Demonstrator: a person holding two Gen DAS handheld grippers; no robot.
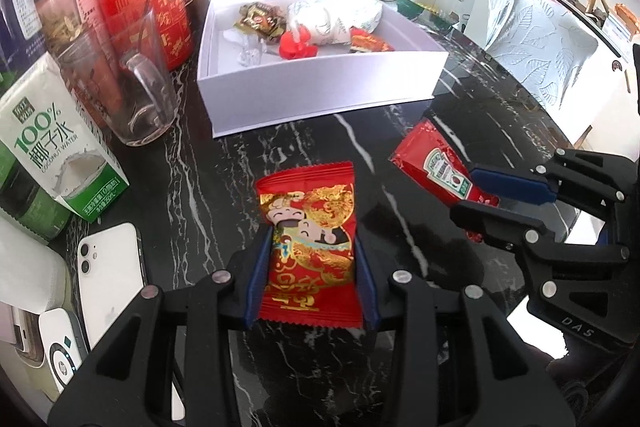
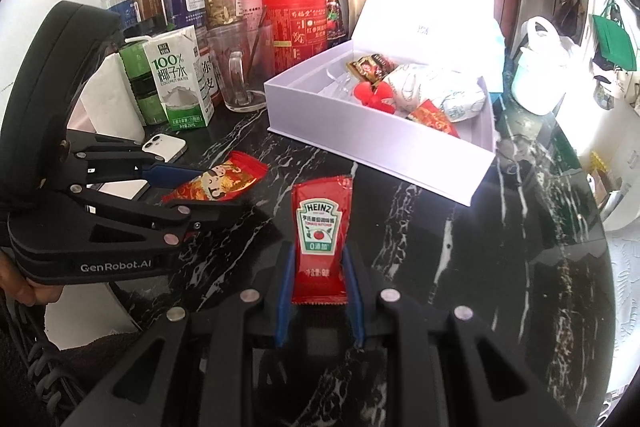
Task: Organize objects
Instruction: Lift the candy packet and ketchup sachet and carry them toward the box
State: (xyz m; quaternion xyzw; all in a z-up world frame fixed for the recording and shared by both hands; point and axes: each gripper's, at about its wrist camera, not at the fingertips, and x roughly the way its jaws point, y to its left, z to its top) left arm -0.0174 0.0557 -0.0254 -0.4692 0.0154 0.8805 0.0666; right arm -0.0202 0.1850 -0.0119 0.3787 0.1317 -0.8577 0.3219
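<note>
- Black marble worktop [image 1: 328, 147] with white veins carries an open white box [image 1: 320, 83] that has sweets and a wrapped bundle inside.
- Left hand-held gripper [image 1: 312, 267] is closed narrowly on a red snack packet [image 1: 308, 243], its blue pads pressing both sides, in front of the box.
- Right hand-held gripper [image 2: 318, 291] is clamped tight on a ketchup sachet [image 2: 320, 235], held upright above the worktop, beside the left one.
- Coconut water carton [image 1: 56, 151], glass mug [image 1: 132, 95] and white phone [image 1: 108, 267] stand at the left.
</note>
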